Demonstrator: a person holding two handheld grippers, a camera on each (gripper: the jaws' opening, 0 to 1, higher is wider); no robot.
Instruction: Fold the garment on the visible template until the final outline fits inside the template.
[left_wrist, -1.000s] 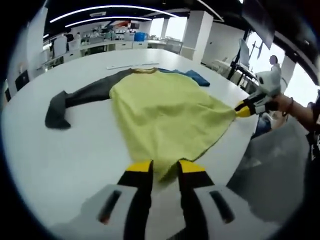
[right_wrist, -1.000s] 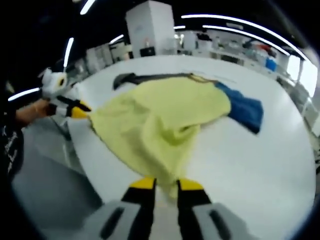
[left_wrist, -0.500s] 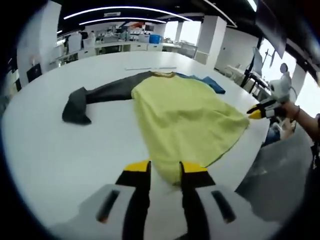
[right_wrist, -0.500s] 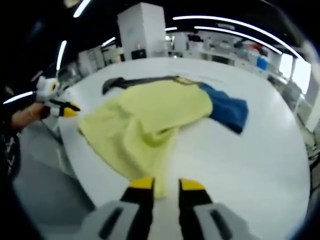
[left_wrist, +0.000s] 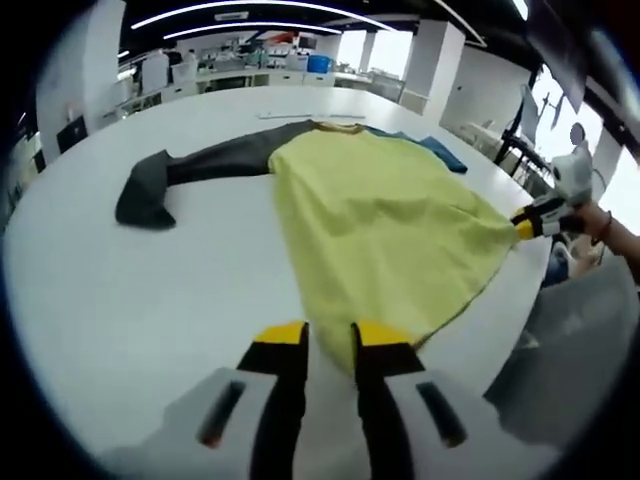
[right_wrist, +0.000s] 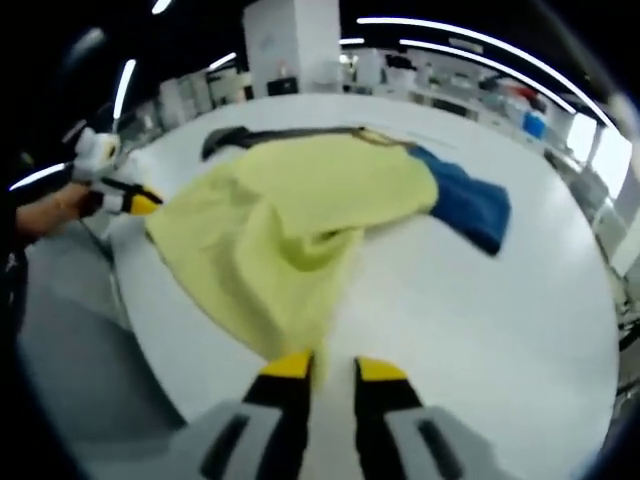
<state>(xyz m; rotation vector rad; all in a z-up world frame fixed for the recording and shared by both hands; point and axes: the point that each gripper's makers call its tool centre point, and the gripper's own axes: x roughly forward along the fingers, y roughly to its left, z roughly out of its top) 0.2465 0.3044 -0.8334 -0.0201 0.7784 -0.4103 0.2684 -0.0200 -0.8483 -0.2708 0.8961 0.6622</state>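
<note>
A garment with a yellow body (left_wrist: 380, 210) lies spread on the white table (left_wrist: 120, 290), its dark grey sleeve (left_wrist: 200, 170) stretched left and its blue sleeve (left_wrist: 440, 150) at the far side. My left gripper (left_wrist: 328, 340) is shut on the near hem corner. My right gripper (left_wrist: 522, 228) grips the other hem corner at the table's right edge. In the right gripper view the yellow body (right_wrist: 290, 210) runs from my right gripper (right_wrist: 333, 368), shut on its corner, to the left gripper (right_wrist: 140, 205). A raised fold crosses its middle. The blue sleeve (right_wrist: 470, 205) lies to the right.
Both hem corners sit at the table's rounded edge, with grey floor (left_wrist: 560, 340) beyond it. A thin pale strip (left_wrist: 290, 115) lies on the table past the collar. A person's hand (right_wrist: 50, 215) holds the left gripper. Desks and shelves stand far behind.
The hem between the two grippers has been drawn out wider and lies flatter along the table edge. Both views have shifted with the hands.
</note>
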